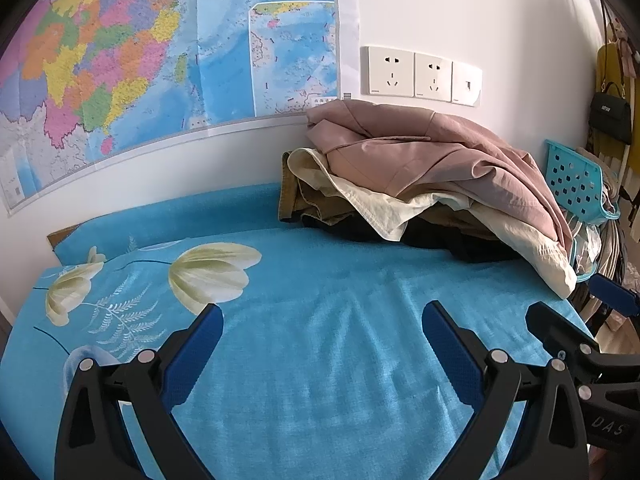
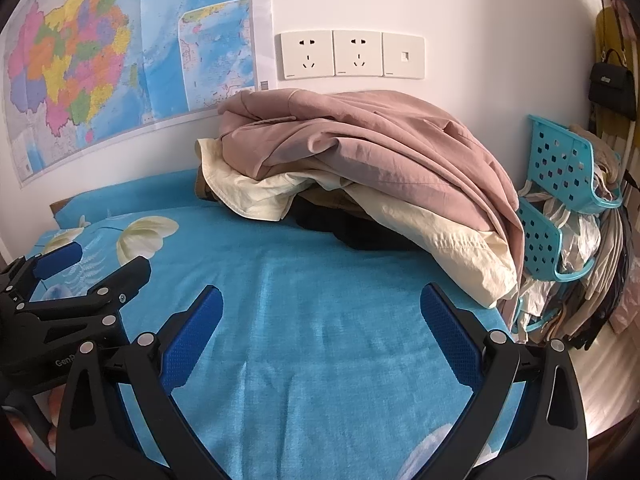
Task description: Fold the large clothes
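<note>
Both grippers, left gripper (image 1: 322, 312) and right gripper (image 2: 321, 296), hover wide open and empty over the blue bedsheet (image 2: 328, 340). From the right one, the clothes pile (image 2: 360, 160) lies at twelve to one o'clock, its long axis running along the wall; this gripper seems nearer.

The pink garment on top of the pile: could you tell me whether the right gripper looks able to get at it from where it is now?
Probably yes. The pink garment lies uppermost on the pile, and only bare blue bedspread separates it from the open right gripper.
</note>
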Tool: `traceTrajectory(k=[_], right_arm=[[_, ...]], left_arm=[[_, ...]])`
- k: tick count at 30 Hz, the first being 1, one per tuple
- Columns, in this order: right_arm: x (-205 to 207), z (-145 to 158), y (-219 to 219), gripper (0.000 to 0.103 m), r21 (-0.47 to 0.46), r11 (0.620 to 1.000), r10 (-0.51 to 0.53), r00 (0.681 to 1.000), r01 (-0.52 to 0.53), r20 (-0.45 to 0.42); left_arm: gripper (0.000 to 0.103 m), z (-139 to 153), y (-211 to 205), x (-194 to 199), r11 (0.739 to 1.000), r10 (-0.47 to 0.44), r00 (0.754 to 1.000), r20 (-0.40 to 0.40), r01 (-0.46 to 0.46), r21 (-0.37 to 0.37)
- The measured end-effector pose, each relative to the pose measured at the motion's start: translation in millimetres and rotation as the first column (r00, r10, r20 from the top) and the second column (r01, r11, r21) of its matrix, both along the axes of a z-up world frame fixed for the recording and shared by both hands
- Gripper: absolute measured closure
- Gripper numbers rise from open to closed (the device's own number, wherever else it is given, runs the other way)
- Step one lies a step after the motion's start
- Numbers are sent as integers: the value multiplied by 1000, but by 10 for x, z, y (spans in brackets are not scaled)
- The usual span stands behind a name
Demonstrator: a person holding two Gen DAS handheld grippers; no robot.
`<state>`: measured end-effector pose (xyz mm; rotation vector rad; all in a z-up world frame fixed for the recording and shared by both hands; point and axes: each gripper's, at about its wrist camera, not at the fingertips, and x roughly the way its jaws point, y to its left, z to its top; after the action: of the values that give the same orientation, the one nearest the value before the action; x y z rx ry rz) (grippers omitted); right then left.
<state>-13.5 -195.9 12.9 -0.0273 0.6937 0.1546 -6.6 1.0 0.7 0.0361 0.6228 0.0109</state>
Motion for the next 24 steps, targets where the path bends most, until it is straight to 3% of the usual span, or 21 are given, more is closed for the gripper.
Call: traceTrajectory(k=[24], right_arm=[[35,3,-3,5,-15,1000,-5,1000,5,-2]], left_arm=[[6,24,-20,37,1000,1,1000,2,-1,-3]])
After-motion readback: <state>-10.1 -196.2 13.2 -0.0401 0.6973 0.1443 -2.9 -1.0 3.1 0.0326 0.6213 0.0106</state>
